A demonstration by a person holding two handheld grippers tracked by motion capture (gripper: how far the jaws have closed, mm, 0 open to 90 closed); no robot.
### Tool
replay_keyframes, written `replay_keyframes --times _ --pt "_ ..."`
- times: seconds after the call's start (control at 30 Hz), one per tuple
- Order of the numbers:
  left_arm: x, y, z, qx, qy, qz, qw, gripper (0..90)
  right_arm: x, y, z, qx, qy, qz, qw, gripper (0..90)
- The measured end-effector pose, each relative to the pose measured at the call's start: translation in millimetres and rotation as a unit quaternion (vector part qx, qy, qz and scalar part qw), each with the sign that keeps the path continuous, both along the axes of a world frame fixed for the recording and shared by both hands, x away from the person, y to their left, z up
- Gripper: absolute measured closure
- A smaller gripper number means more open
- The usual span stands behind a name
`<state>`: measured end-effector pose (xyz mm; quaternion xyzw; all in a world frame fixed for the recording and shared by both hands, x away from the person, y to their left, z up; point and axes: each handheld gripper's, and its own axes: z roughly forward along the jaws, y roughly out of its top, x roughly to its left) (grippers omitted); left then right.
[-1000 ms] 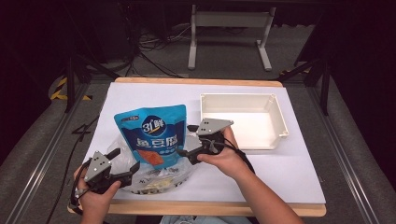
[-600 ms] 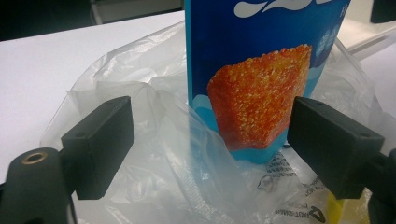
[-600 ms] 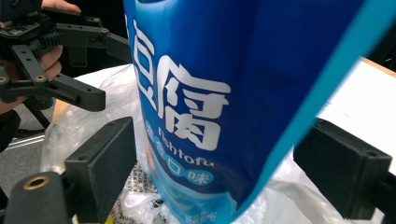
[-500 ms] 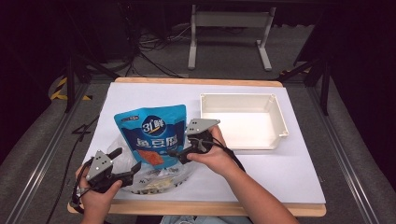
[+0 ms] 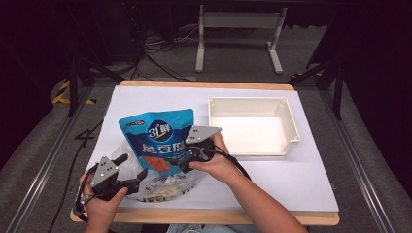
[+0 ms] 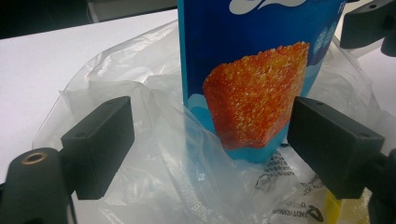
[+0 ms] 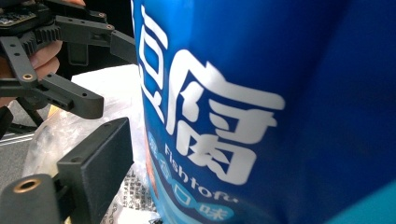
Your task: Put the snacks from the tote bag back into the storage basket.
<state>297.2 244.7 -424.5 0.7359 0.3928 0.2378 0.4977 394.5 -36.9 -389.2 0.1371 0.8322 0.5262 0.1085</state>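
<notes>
A blue snack pouch (image 5: 156,138) with an orange food picture stands on the white table sheet, its bottom on a crumpled clear plastic bag (image 5: 163,187). My left gripper (image 5: 132,166) sits at the bag's left edge, open. In the left gripper view the wide-apart jaws of the left gripper (image 6: 215,140) frame the bag (image 6: 140,116) and the pouch (image 6: 252,79) without touching them. My right gripper (image 5: 184,159) is against the pouch's right edge. In the right gripper view the pouch (image 7: 261,107) lies between the spread jaws of the right gripper (image 7: 210,177) and hides the right jaw.
A white empty tray (image 5: 252,103) stands to the right of the pouch. The white sheet (image 5: 291,179) covers a wooden table with edges near my forearms. The left gripper (image 7: 56,56) and its hand appear at the top left of the right gripper view.
My right gripper has moved left, from near the tray up to the pouch's right edge. The left gripper, pouch and bag have stayed put.
</notes>
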Motion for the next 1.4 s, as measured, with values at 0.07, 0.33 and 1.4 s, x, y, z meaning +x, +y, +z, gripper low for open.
replay_keyframes --times 0.07,0.33,1.4 --pt "0.0 0.0 0.0 0.000 0.000 0.000 1.0000 15.6 0.8 2.2 -2.3 0.002 -0.006 -0.001 1.0000 11.4" --pt "-0.8 0.0 0.8 -0.001 -0.005 0.001 1.0000 15.7 3.7 5.8 -9.7 0.004 -0.009 0.007 0.9999 10.8" --pt "-0.3 0.1 0.3 0.000 -0.002 0.001 1.0000 15.6 9.1 8.3 -22.3 -0.003 0.000 0.058 0.9983 41.2"
